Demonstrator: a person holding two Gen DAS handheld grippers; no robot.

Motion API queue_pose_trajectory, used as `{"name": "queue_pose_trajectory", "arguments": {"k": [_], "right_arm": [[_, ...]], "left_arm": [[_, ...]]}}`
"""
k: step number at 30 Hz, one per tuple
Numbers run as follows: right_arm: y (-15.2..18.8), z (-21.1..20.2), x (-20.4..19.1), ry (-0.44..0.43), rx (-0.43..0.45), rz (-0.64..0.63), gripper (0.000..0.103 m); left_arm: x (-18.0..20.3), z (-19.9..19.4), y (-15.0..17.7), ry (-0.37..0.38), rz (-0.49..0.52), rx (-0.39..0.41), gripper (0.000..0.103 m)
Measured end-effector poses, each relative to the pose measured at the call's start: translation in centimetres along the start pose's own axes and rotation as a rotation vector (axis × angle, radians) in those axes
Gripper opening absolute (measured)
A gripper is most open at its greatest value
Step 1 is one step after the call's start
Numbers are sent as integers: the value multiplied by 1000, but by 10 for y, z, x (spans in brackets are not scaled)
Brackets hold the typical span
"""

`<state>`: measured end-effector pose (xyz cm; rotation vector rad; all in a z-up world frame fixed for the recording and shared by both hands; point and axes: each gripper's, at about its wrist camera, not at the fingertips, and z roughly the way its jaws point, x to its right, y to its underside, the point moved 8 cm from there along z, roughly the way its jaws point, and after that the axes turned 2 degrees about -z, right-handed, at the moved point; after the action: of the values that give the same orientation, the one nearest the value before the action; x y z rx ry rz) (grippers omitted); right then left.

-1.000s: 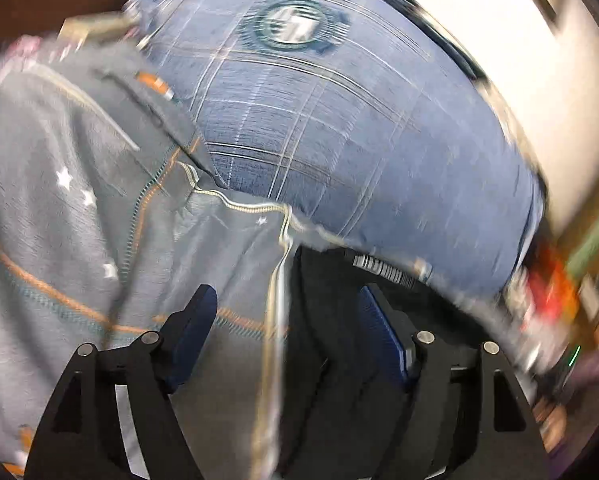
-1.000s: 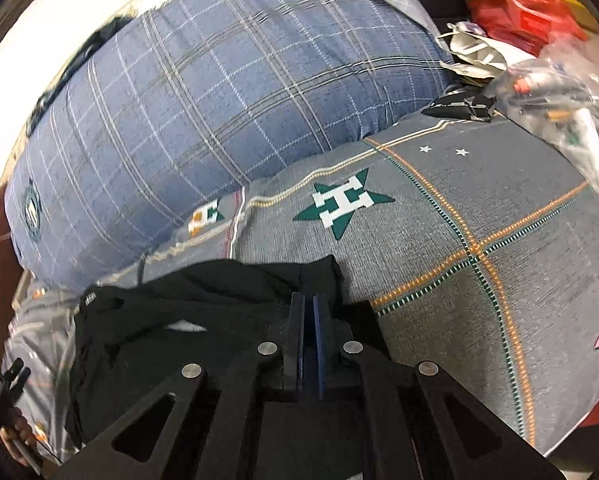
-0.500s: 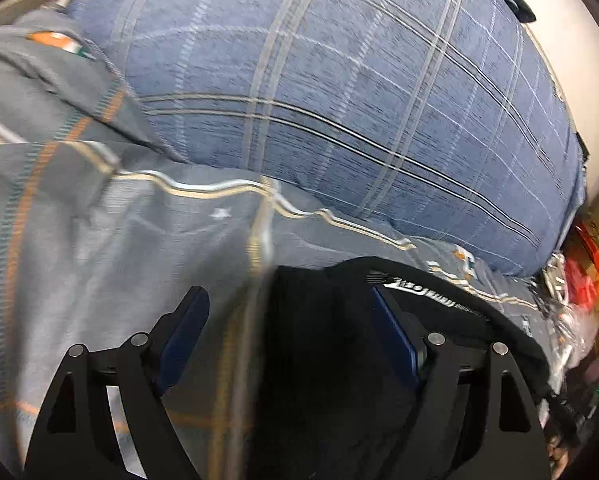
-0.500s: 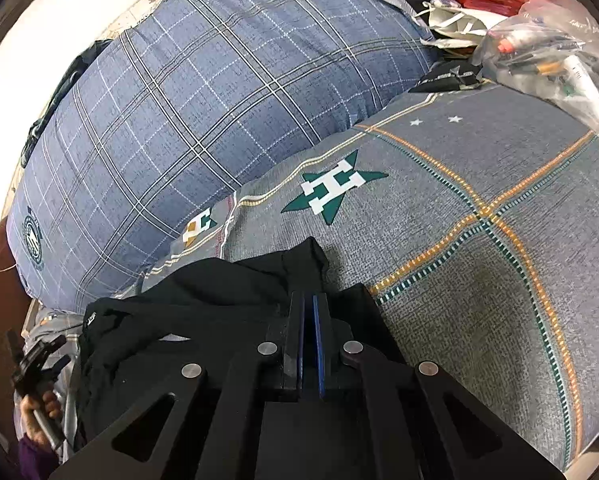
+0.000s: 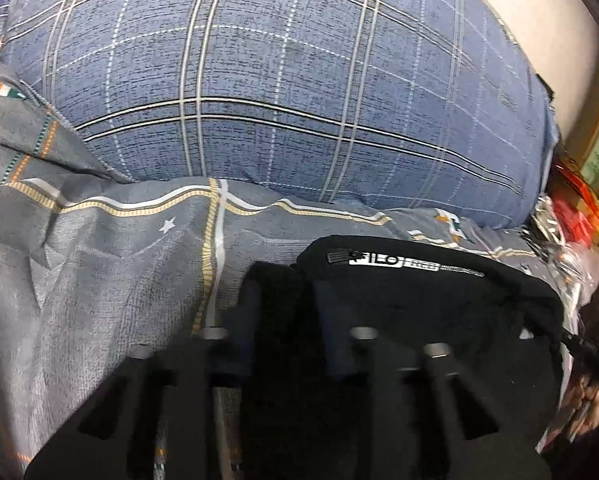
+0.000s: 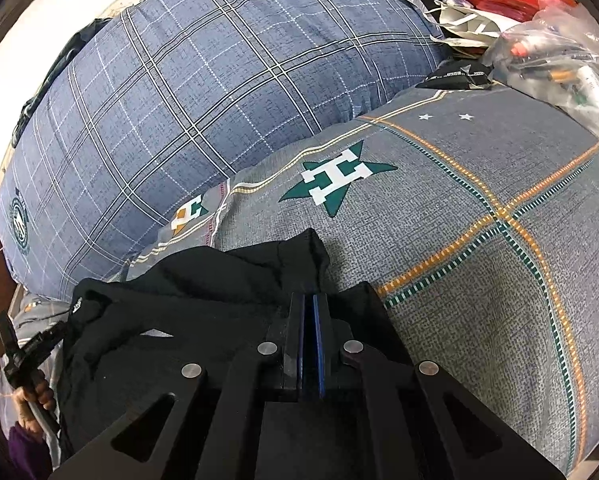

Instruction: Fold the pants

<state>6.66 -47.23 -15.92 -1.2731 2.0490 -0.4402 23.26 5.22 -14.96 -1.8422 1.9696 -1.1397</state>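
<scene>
Black pants [image 5: 419,300] with a white label lie bunched on a grey star-print bedsheet [image 5: 99,280]. My left gripper [image 5: 281,300] is at their left edge, its jaws closing with a ridge of black cloth filling the gap between the blurred fingers. In the right wrist view the pants [image 6: 179,320] spread to the left, and my right gripper [image 6: 309,300] is shut, a peak of the pants' cloth pinched at its tips. The left gripper [image 6: 23,356] and the hand that holds it show at the far left edge.
A big blue plaid pillow [image 6: 179,100] lies across the far side of the bedsheet [image 6: 479,260]. Plastic bags and red packets [image 6: 547,40] pile up at the far right. A pale wall stands behind the pillow.
The left gripper moved right and down from the bare sheet onto the pants' edge, and its wide jaws came together around a fold. The right gripper sank slightly, still shut on the cloth.
</scene>
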Motion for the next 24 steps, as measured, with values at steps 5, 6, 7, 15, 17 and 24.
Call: {"name": "queue_pose_trajectory", "arguments": {"k": [5, 6, 7, 15, 17, 24], "right_arm": [[-1, 0, 1, 6, 4, 5, 4], [-2, 0, 1, 8, 4, 5, 4], [-2, 0, 1, 8, 6, 9, 4], [-5, -13, 0, -6, 35, 23, 4], [-8, -21, 1, -18, 61, 38, 4], [-14, -45, 16, -38, 126, 98, 4]], "left_arm": [[8, -11, -1, -5, 43, 18, 6], [11, -14, -1, -9, 48, 21, 6], [12, -16, -1, -8, 49, 26, 5], [34, -66, 6, 40, 61, 108, 4], [41, -89, 12, 62, 57, 140, 3], [63, -173, 58, 131, 60, 224, 2]]}}
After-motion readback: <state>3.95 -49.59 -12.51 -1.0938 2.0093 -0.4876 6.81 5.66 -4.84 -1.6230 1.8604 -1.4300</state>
